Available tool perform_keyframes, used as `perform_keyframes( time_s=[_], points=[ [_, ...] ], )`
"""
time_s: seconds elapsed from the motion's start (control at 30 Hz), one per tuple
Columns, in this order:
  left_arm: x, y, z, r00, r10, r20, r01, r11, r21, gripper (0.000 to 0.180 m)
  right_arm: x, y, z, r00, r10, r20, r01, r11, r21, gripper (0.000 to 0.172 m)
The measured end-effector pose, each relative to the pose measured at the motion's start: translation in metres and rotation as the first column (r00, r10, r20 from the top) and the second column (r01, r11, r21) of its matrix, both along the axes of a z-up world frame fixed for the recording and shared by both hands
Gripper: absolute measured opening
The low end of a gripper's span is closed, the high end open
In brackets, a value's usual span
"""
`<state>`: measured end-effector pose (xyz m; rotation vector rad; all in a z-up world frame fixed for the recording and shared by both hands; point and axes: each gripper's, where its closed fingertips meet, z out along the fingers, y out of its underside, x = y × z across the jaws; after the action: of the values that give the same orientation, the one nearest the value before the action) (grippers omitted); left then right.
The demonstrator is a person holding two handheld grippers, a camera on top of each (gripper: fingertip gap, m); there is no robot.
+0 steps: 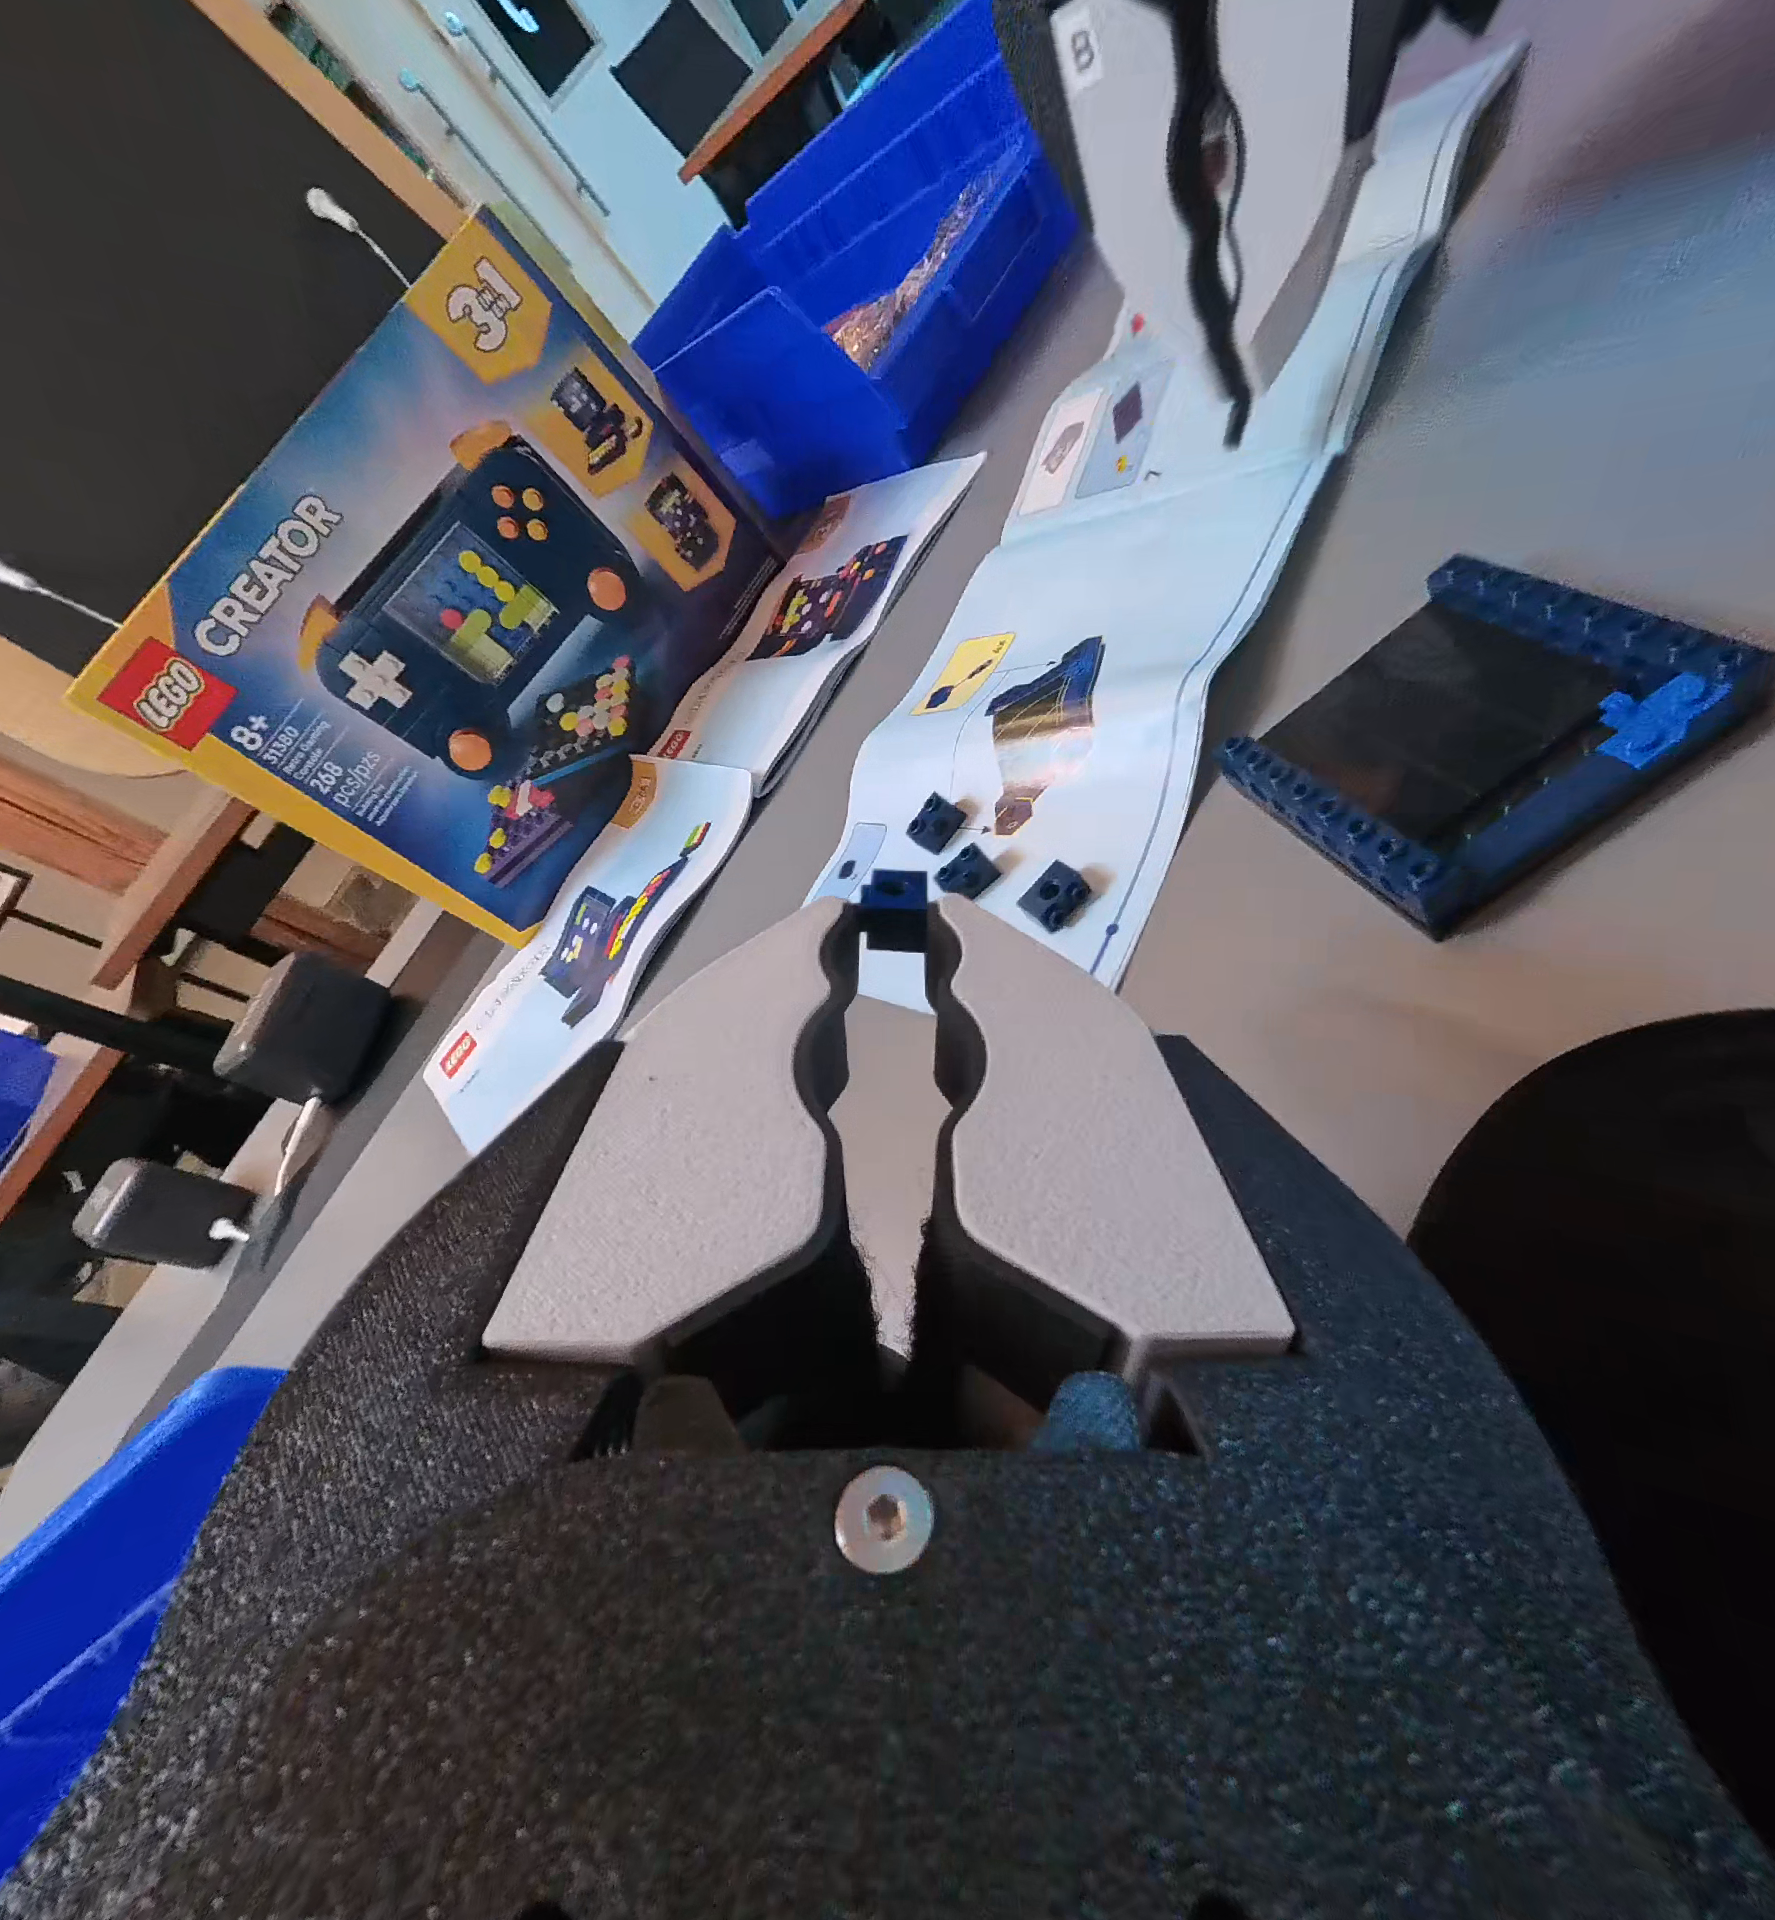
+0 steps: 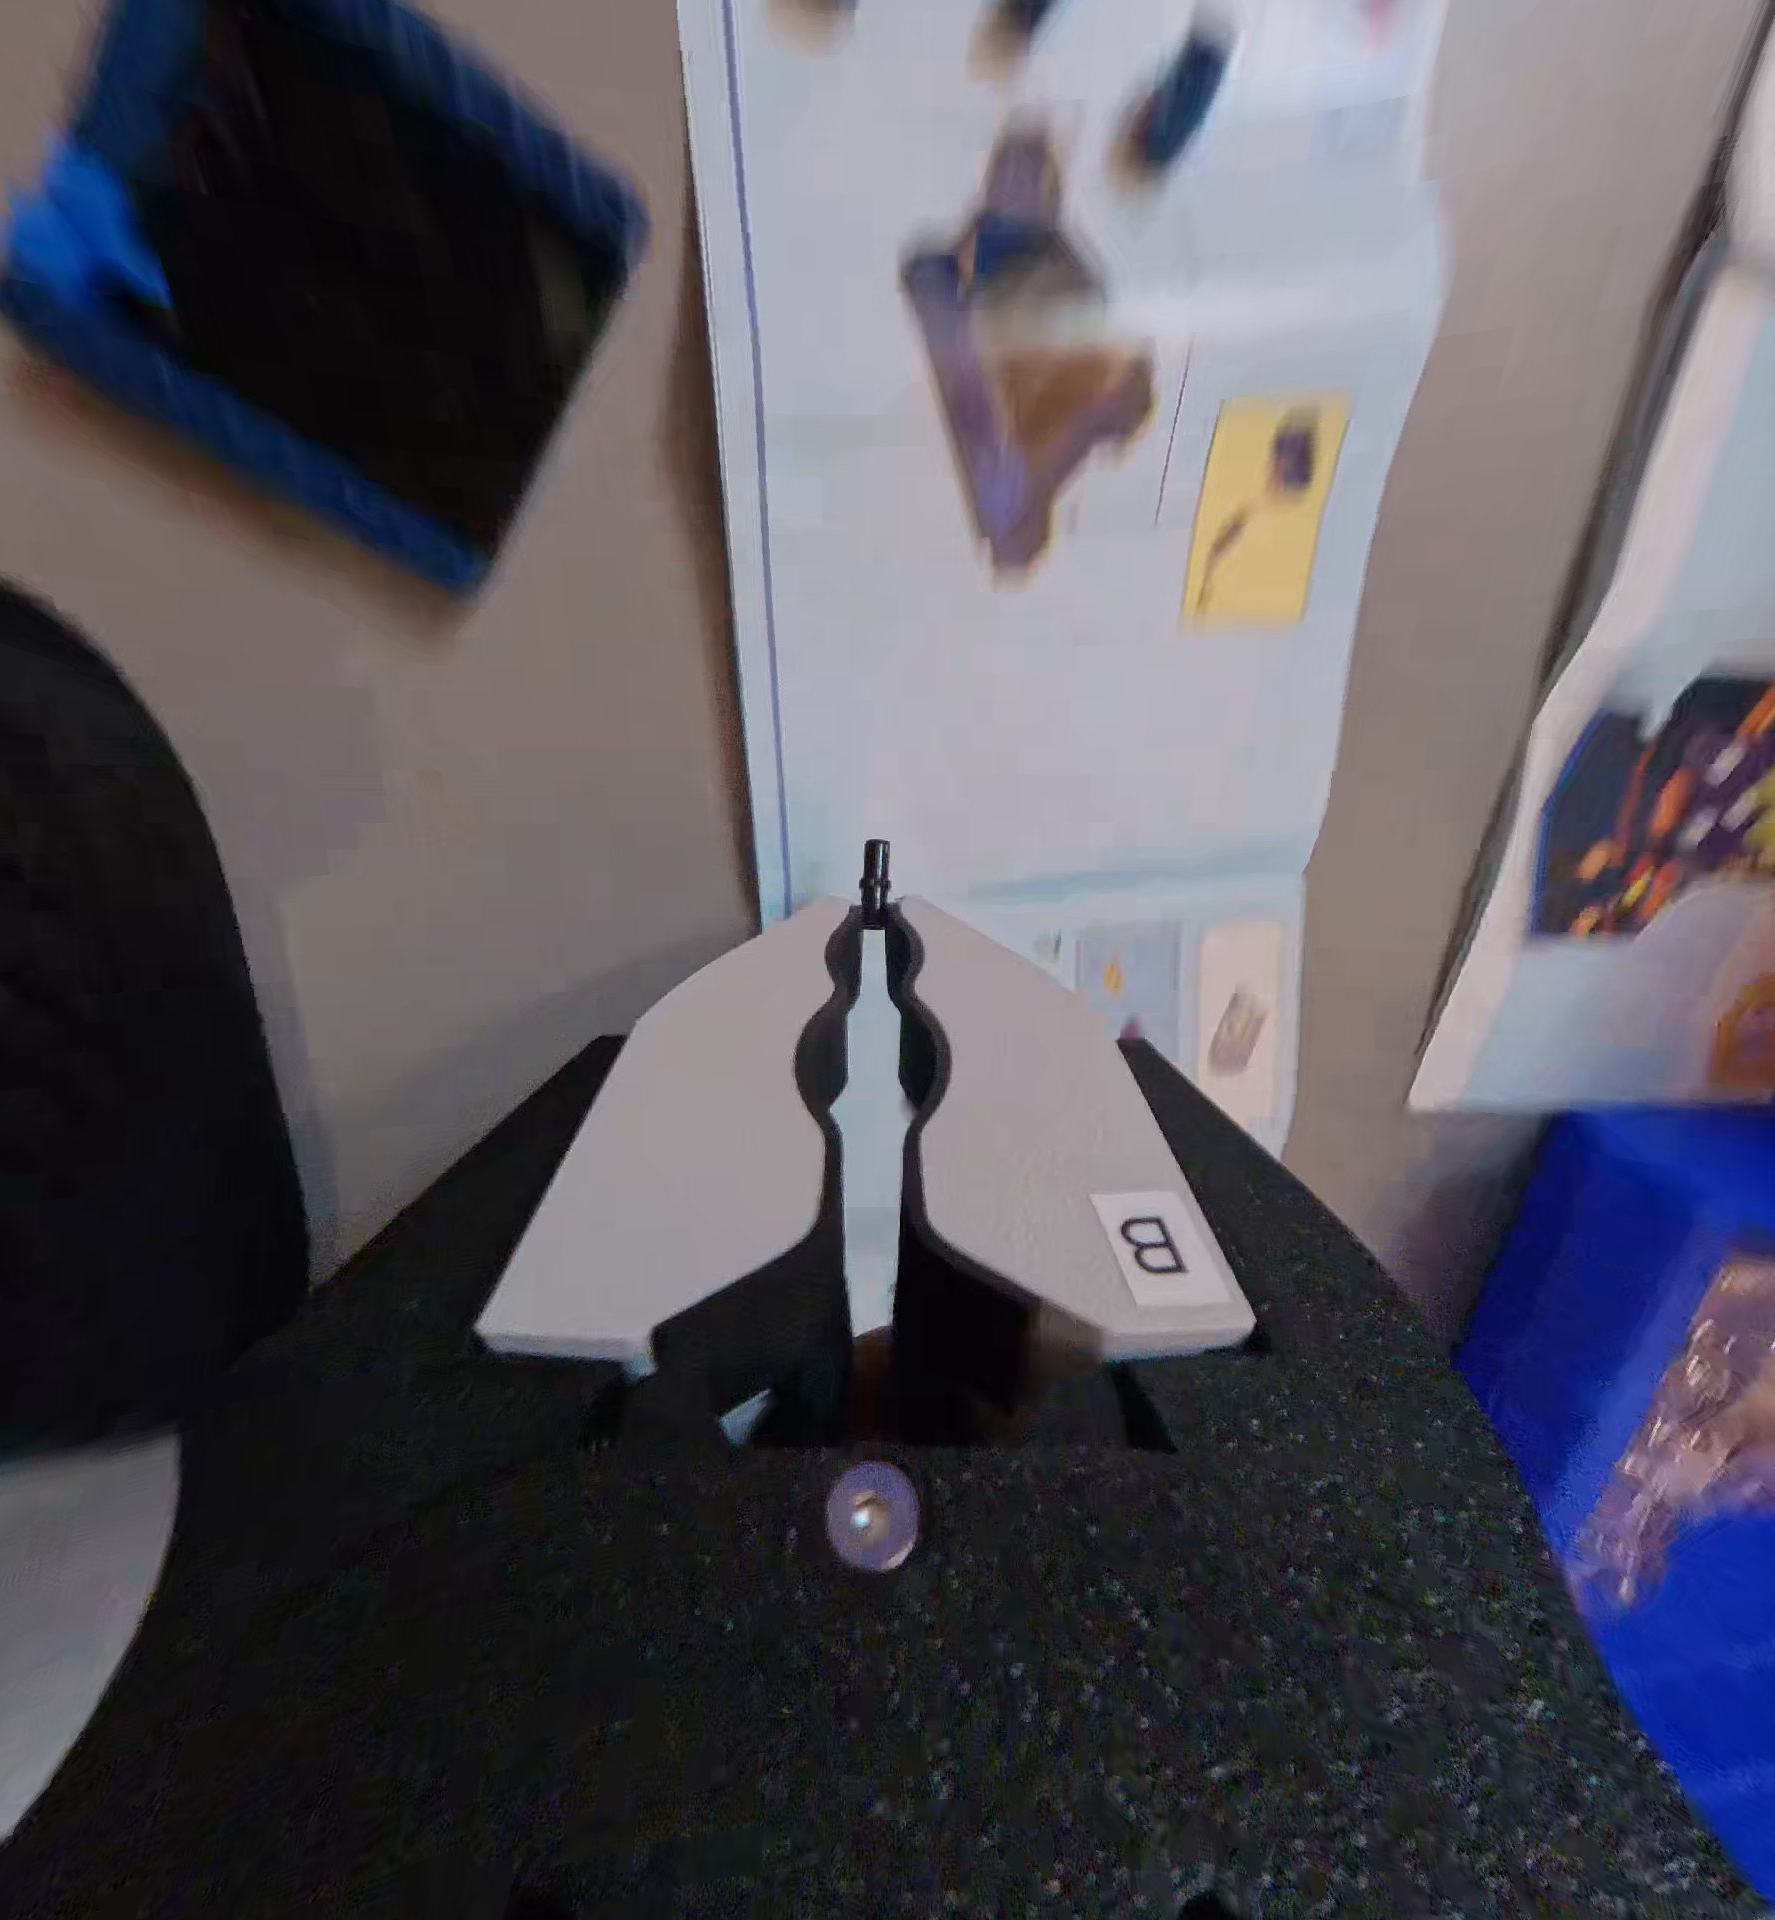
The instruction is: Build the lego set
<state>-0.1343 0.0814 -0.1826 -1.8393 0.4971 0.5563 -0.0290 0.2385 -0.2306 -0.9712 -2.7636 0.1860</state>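
Note:
My left gripper (image 1: 893,920) is shut on a small dark blue brick (image 1: 895,912) with a hole in its face, held above the open instruction booklet (image 1: 1101,613). Three more dark blue bricks (image 1: 966,868) lie on the booklet just beyond it. My right gripper (image 2: 875,914) is shut on a small black pin (image 2: 875,878) that sticks out past the fingertips, above the same booklet (image 2: 924,727). It also shows in the left wrist view (image 1: 1231,416), hanging over the booklet's far page. A dark blue frame build (image 1: 1496,738) lies on the table to the right of the booklet; it also shows blurred in the right wrist view (image 2: 311,281).
A toy set box (image 1: 415,582) stands at the left with two smaller booklets (image 1: 810,634) in front of it. Blue bins (image 1: 862,301) with a bag of parts stand behind. Another blue bin (image 2: 1672,1455) lies at lower right of the right wrist view. A dark rounded object (image 1: 1641,1351) sits near right. About 20 centimeters separates my left fingertips from my right.

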Motion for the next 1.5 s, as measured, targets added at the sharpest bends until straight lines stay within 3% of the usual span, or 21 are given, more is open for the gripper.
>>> perform_keyframes(
  time_s=[0.07, 0.13, 0.2, 0.4, 0.57, 0.93, 1.17, 1.4, 1.5],
  points=[
    [0.003, 0.002, -0.002, 1.0, -0.012, 0.009, 0.012, 1.0, -0.002, 0.011, 0.023, 0.016, -0.003, 0.989, -0.048, 0.139, 0.049, 0.999, 0.002, 0.004],
    [0.003, 0.002, -0.003, 1.0, -0.011, 0.008, 0.011, 1.0, -0.002, 0.011, 0.045, 0.009, -0.003, 0.964, -0.067, 0.258, 0.091, 0.992, -0.083, 0.004],
    [0.002, 0.002, -0.004, 1.0, -0.011, 0.018, 0.011, 1.0, 0.001, 0.011, 0.058, -0.007, -0.003, 0.96, -0.063, 0.274, 0.113, 0.979, -0.171, 0.004],
    [0.005, 0.001, -0.004, 0.999, -0.024, 0.021, 0.024, 1.0, 0.005, 0.011, 0.097, -0.054, 0.007, 0.959, -0.215, 0.184, 0.273, 0.871, -0.408, 0.004],
    [0.01, 0.0, 0.0, 0.999, -0.041, 0.006, 0.04, 0.999, 0.024, 0.011, 0.131, -0.074, 0.003, 0.938, -0.329, 0.108, 0.343, 0.844, -0.411, 0.004],
    [0.01, -0.002, 0.004, 0.999, -0.029, -0.037, 0.031, 0.998, 0.055, 0.011, 0.15, -0.095, -0.004, 0.964, -0.263, -0.025, 0.237, 0.902, -0.362, 0.005],
    [0.01, -0.001, 0.003, 0.999, -0.027, -0.045, 0.029, 0.998, 0.052, 0.011, 0.147, -0.098, 0.001, 0.957, -0.248, -0.15, 0.169, 0.899, -0.405, 0.017],
    [0.01, 0.0, -0.001, 0.998, -0.029, -0.055, 0.031, 0.999, 0.036, 0.011, 0.155, -0.095, 0.008, 0.861, -0.33, -0.387, 0.071, 0.831, -0.552, 0.018],
    [0.011, 0.001, -0.002, 0.998, -0.032, -0.057, 0.033, 0.999, 0.029, 0.011, 0.157, -0.087, 0.003, 0.826, -0.357, -0.437, 0.092, 0.849, -0.52, 0.017]
  ],
)
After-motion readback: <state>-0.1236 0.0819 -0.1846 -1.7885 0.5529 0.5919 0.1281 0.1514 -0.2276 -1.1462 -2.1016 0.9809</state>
